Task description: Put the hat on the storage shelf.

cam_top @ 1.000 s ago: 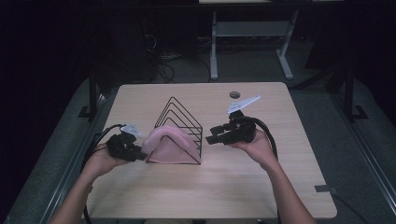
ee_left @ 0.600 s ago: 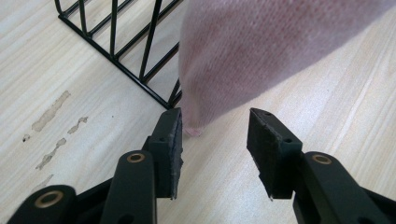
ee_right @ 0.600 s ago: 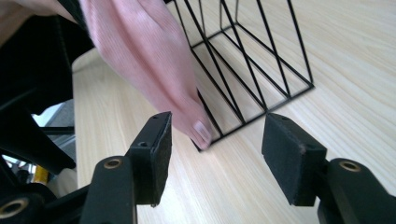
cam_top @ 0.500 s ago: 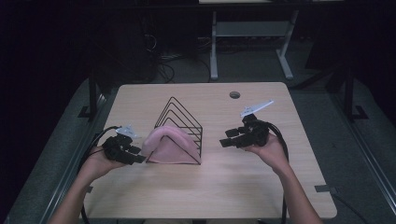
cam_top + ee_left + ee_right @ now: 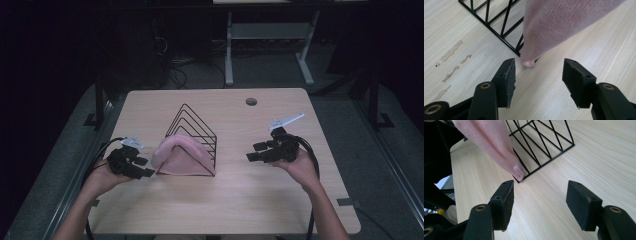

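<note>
A pink knitted cloth (image 5: 181,156) hangs draped over the near end of a black wire rack (image 5: 194,132) of triangular frames, at the table's middle. My left gripper (image 5: 145,167) sits just left of the cloth; its jaws have just been opening and stand open, with the cloth's corner (image 5: 528,62) a little ahead of them and nothing between the pads. My right gripper (image 5: 256,152) is to the right of the rack, off the cloth. Its jaws have also been opening and hold nothing; the cloth's other end (image 5: 517,171) and the rack's corner (image 5: 544,157) lie ahead of it.
The wooden table (image 5: 225,200) has a round cable hole (image 5: 251,101) at the back right. Pale smears (image 5: 450,52) mark the wood near the left gripper. A metal stand (image 5: 265,45) and cables are on the dark floor behind.
The right gripper has drawn away from the rack to the right and slightly toward the table's front. The left gripper let go of the cloth's edge and stayed nearly in place. Both sets of jaws widened.
</note>
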Demonstrator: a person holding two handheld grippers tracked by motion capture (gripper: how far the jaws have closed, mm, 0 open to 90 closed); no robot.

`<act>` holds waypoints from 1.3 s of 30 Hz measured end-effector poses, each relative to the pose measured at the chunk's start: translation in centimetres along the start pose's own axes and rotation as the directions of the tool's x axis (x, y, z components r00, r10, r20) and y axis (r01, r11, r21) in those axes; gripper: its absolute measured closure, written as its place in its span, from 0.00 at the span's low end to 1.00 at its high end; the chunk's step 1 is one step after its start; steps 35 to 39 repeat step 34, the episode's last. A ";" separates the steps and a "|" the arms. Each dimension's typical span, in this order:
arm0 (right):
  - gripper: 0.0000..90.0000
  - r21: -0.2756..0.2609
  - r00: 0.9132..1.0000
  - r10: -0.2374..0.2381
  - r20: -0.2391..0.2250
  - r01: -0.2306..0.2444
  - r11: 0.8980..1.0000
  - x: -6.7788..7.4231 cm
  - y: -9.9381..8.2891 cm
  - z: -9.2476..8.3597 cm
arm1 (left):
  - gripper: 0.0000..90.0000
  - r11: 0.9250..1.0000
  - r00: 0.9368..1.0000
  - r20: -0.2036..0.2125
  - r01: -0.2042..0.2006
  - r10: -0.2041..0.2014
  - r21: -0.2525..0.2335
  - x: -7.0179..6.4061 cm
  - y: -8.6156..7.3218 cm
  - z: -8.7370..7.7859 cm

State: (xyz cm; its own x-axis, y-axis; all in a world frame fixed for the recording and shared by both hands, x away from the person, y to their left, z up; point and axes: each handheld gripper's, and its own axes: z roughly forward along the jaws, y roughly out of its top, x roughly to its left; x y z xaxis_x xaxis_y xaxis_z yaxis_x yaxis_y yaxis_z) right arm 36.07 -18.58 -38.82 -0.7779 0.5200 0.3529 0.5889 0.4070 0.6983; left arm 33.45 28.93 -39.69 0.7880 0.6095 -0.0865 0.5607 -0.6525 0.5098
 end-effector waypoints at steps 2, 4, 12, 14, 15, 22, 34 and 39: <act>0.42 -0.002 1.000 0.004 0.003 -0.004 1.000 -0.1 -0.2 -0.1 | 0.48 1.000 1.000 0.000 0.005 -0.005 -0.005 0.0 -0.1 0.0; 0.42 0.000 1.000 0.018 0.008 -0.018 1.000 -0.2 -0.7 -0.4 | 0.48 1.000 1.000 -0.001 0.006 -0.006 -0.005 -0.1 -0.2 0.1; 0.39 -0.008 0.997 0.053 0.047 -0.053 0.999 -0.8 -3.7 -1.7 | 0.41 1.000 1.000 -0.007 0.023 -0.023 -0.018 -0.2 -1.0 0.2; 0.39 -0.010 0.996 0.066 0.051 -0.066 0.998 -1.0 -4.5 -2.0 | 0.40 0.999 1.000 -0.011 0.025 -0.025 -0.021 -0.2 -1.2 0.2; 0.38 -0.013 0.996 0.073 0.051 -0.073 0.997 -1.0 -5.0 -2.1 | 0.40 0.999 1.000 -0.011 0.025 -0.025 -0.021 -0.2 -1.2 0.2; 0.37 -0.027 0.992 0.110 0.063 -0.109 0.994 -1.2 -7.6 -3.0 | 0.37 0.997 0.999 -0.019 0.045 -0.046 -0.056 -0.4 -2.0 -0.1; 0.32 -0.043 0.986 0.108 0.124 -0.104 0.994 1.0 -11.9 -3.5 | 0.35 0.984 0.995 -0.041 0.088 -0.095 -0.154 -1.9 -3.6 -0.2; 0.32 -0.043 0.986 0.108 0.124 -0.104 0.994 1.0 -11.9 -3.5 | 0.35 0.984 0.995 -0.041 0.088 -0.095 -0.154 -1.9 -3.6 -0.2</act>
